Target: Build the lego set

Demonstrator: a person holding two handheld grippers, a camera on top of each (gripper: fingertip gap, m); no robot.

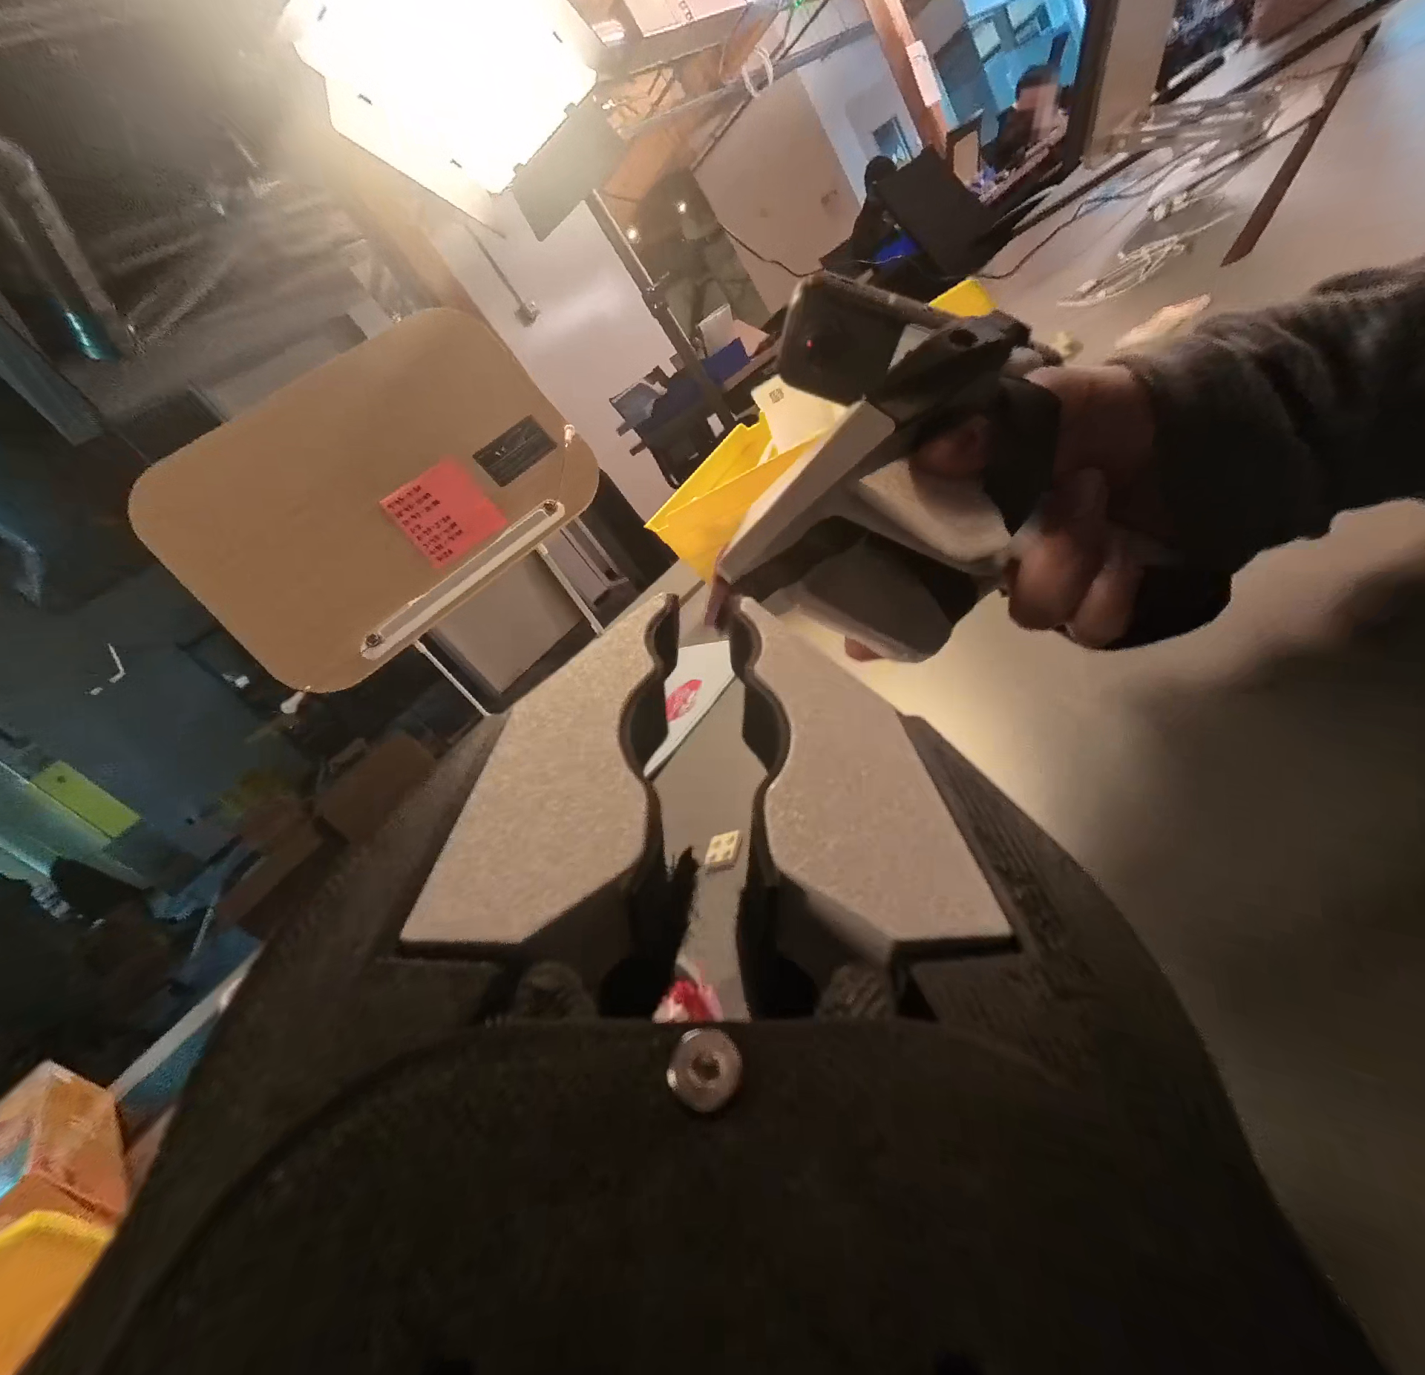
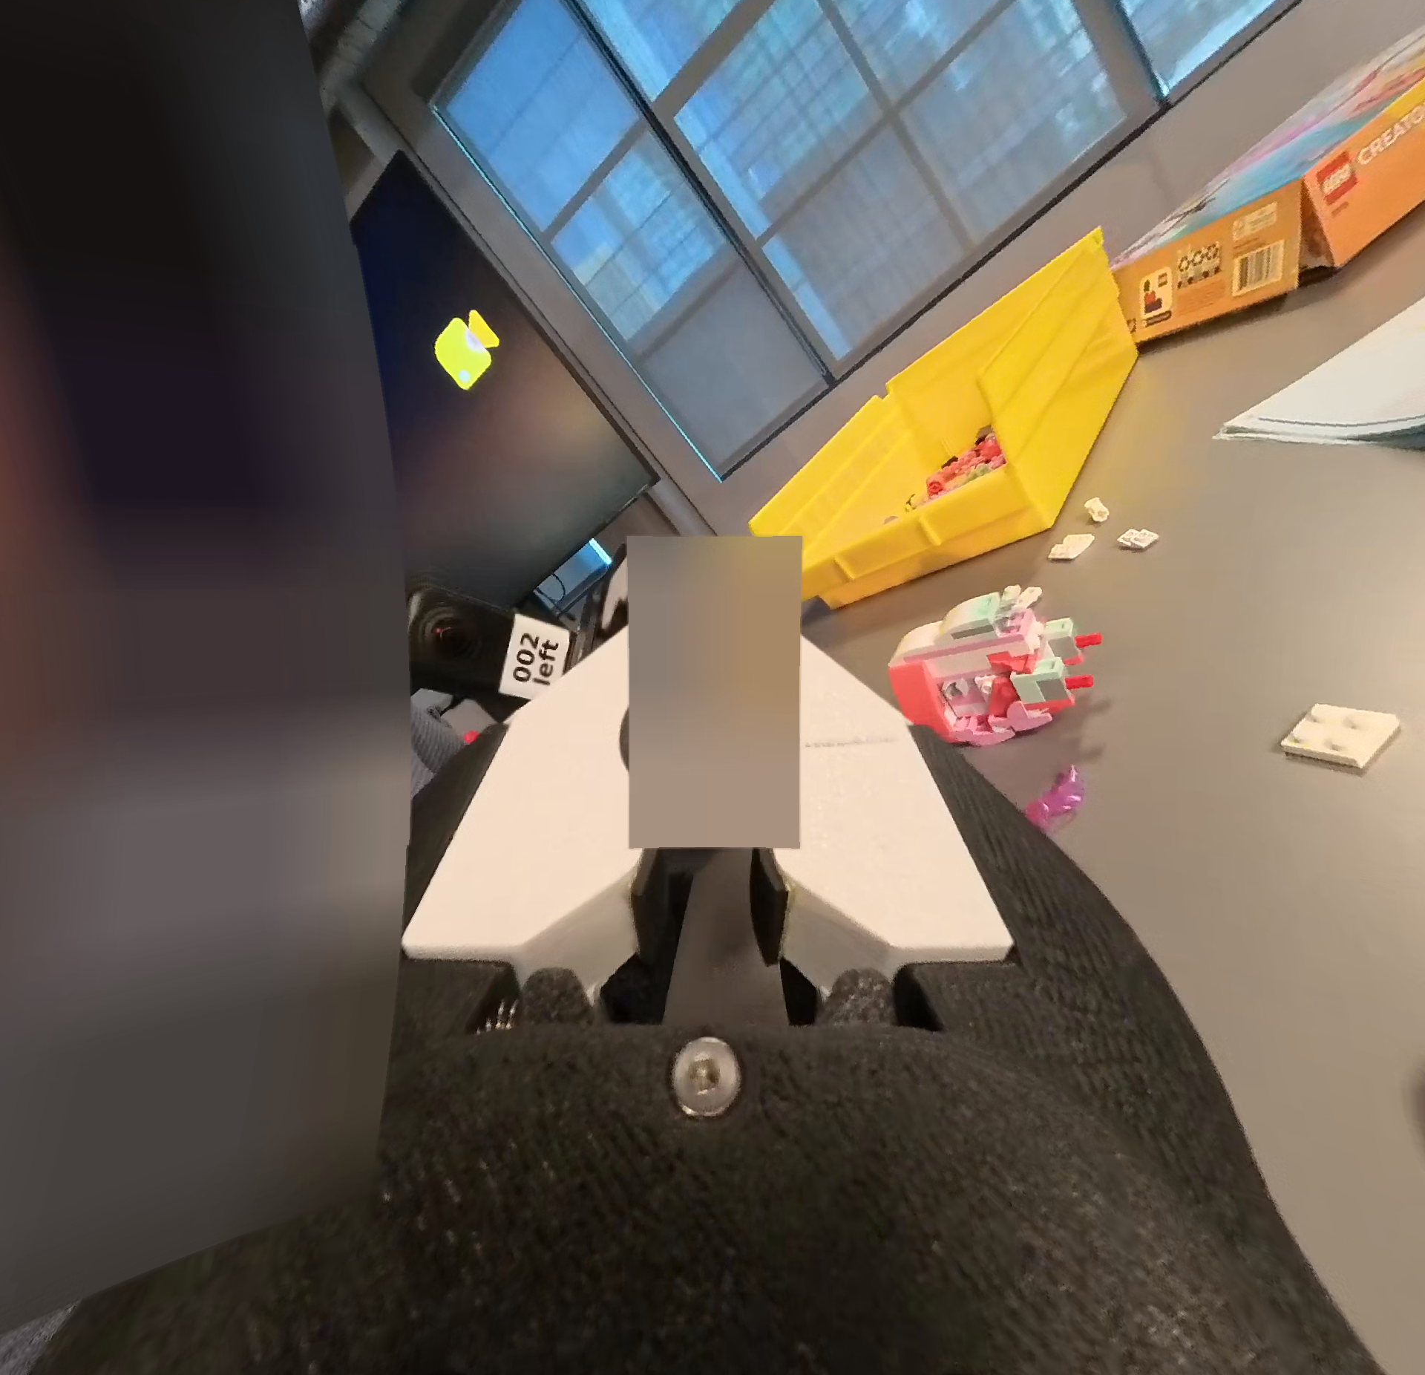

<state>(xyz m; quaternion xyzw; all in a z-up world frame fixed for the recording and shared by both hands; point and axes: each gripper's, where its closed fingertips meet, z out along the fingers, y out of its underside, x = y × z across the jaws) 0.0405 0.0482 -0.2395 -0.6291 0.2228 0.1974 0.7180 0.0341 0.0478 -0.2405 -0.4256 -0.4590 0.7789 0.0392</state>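
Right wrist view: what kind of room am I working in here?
Most likely an office or lab workspace set up for toy-brick building: a grey table with a yellow parts bin of small bricks, a half-built pink brick model, and big gridded windows beside a dark monitor.

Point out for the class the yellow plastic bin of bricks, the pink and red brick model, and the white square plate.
Yellow plastic bin (image 2: 1025, 443), right wrist view: its side wall.
Pink and red brick model (image 2: 983, 678), right wrist view: its middle.
White square plate (image 2: 1340, 735), right wrist view: its top face.
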